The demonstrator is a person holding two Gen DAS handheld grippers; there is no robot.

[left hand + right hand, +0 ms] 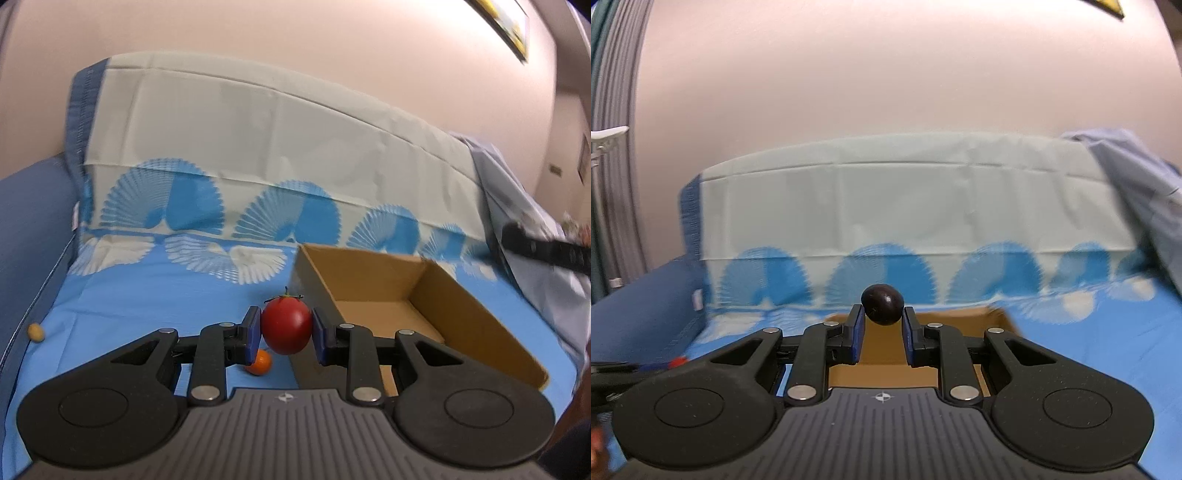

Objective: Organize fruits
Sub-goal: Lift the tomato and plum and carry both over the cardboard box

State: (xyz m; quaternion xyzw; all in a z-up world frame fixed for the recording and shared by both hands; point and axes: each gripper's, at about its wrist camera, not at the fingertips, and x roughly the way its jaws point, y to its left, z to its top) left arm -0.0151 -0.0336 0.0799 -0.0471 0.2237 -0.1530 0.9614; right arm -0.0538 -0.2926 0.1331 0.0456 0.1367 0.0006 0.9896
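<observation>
Left gripper: clamped on tomato, box at 2 o'clock. Right gripper: pinching plum by fingertips above box. Advice: lower well inside walls before releasing; orange remains.

Blue patterned cloth: cardboard box, orange fruit, small tan fruit.

L gripper & R gripper jaws clamped, tilted down.

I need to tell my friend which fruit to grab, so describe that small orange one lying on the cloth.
Find the open cardboard box on the blue patterned cloth. Just left of its near corner lies the small orange fruit, round, glossy, smaller than the red tomato held above it.
</observation>
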